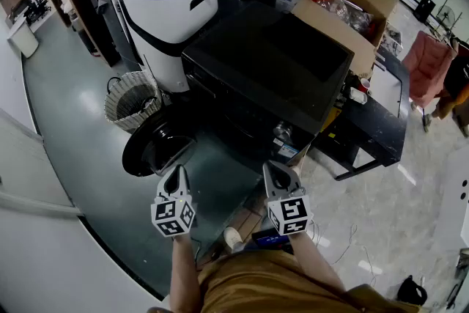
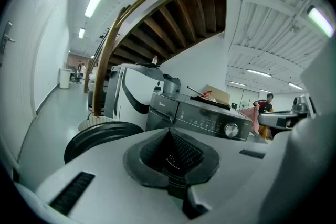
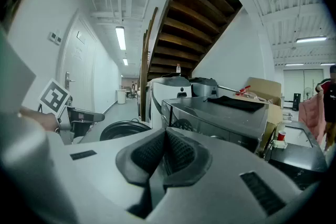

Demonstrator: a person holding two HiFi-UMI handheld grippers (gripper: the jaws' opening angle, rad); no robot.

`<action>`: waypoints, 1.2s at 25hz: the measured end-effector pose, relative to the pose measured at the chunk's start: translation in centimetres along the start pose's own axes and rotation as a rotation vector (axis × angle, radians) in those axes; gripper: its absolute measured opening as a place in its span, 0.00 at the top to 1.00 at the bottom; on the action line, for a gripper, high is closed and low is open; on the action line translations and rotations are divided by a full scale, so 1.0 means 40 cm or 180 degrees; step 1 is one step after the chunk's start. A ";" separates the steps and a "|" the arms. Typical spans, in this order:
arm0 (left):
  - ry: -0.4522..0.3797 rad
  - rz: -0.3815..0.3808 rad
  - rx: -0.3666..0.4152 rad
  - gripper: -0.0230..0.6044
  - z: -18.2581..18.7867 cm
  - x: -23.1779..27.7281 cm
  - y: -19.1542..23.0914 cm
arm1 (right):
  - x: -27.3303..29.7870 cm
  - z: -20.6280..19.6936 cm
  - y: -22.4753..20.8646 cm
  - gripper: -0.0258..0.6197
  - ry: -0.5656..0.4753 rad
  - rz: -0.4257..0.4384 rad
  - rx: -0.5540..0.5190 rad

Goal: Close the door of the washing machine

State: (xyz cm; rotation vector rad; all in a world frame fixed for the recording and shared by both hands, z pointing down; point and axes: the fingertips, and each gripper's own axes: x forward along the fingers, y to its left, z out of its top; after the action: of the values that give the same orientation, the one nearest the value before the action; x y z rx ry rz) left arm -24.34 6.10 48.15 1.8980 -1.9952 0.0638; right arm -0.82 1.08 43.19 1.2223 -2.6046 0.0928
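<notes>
The dark washing machine (image 1: pixel 267 70) stands ahead of me, and its round black door (image 1: pixel 150 144) hangs swung open toward the left. My left gripper (image 1: pixel 176 176) is shut with nothing in it, its tip just short of the door's near edge. My right gripper (image 1: pixel 278 171) is also shut and empty, in front of the machine's face below the control knob (image 1: pixel 279 130). In the left gripper view the door (image 2: pixel 100 139) lies low on the left and the control panel (image 2: pixel 202 118) sits straight ahead. In the right gripper view the door (image 3: pixel 123 128) shows beyond the shut pads.
A woven basket (image 1: pixel 132 99) stands left of the door. A white and black appliance (image 1: pixel 165 7) sits behind it. Cardboard boxes (image 1: pixel 352 4) and a black table (image 1: pixel 381 110) are to the right. Wooden stairs (image 3: pixel 184 23) rise overhead. A person (image 1: pixel 454 95) stands far right.
</notes>
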 end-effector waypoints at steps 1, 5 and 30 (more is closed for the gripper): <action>0.0000 0.0009 0.0000 0.92 -0.003 0.004 0.002 | 0.002 -0.004 -0.001 0.94 0.0007 0.0002 0.0002; 0.0013 0.0040 -0.0001 0.92 -0.012 0.018 0.013 | 0.012 -0.017 -0.007 0.94 0.0032 0.0008 0.0004; 0.0345 0.0519 -0.0075 0.76 -0.085 0.149 0.316 | 0.131 -0.172 0.038 0.94 0.0614 0.0504 0.0133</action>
State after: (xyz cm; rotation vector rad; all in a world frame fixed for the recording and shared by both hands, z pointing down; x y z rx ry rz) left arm -35.83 2.47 55.99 1.6772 -2.0633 0.1825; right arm -3.76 -0.70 51.27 0.9656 -2.5362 0.2821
